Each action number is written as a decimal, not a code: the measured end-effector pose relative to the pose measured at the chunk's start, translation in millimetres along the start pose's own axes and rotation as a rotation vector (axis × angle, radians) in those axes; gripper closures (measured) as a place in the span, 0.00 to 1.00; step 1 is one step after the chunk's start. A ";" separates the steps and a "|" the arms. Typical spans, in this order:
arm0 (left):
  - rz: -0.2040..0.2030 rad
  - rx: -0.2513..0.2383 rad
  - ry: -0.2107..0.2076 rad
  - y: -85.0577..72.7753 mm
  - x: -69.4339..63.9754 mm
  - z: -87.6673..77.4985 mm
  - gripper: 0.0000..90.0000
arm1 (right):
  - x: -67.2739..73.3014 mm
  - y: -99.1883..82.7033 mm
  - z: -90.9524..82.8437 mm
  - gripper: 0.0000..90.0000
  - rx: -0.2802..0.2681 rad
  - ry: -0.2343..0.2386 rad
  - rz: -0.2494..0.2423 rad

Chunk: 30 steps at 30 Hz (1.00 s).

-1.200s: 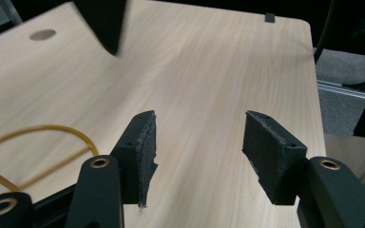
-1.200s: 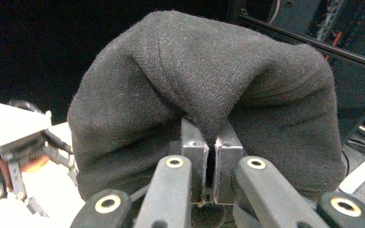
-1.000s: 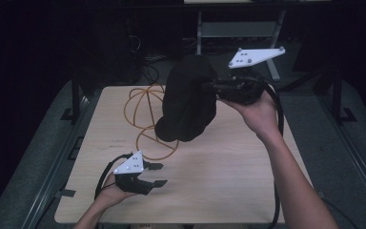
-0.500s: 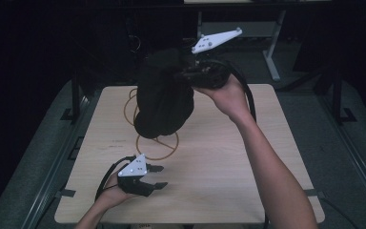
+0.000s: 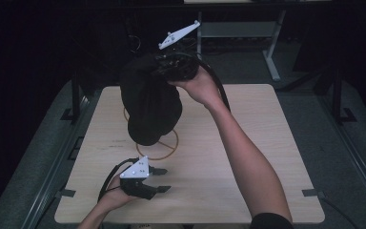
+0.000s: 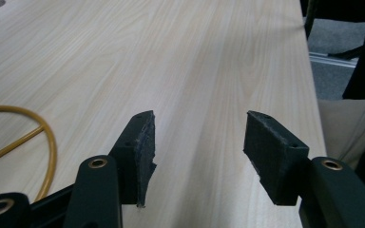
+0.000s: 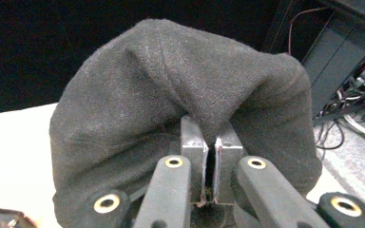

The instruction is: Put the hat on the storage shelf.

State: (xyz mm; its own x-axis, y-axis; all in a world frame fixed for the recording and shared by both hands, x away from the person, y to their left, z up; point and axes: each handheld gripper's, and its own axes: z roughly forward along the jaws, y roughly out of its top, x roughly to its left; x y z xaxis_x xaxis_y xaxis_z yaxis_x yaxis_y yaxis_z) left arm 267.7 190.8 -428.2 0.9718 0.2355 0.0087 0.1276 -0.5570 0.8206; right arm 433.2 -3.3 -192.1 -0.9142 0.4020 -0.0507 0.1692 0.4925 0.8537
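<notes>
Lifting black cloth bag (image 5: 148, 102) off worktop (image 5: 248, 157); destination unknown.
Right hand-held gripper (image 7: 212, 156) clamped on bag; left hand-held gripper (image 6: 197, 142) apart, idle beside orange cord (image 5: 167, 151).

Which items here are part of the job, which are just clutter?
In play:
right gripper, shut on the black cloth, lifted off the table
left gripper, open, low over the table

Lying about:
orange cable looped on the table
desk frame behind
</notes>
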 end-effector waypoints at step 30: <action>0.043 0.018 -0.047 2.6 -11.4 11.4 0.47 | -6.2 -3.5 85.9 0.48 0.080 0.074 0.104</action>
State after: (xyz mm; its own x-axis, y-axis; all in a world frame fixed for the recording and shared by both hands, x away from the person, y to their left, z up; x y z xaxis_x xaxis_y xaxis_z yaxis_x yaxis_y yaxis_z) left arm 259.2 177.6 -432.7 0.9846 0.1741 0.0164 0.0891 -0.5801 0.8097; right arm 469.9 58.8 -239.3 -0.9146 0.3970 0.0767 0.2903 0.5128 0.8079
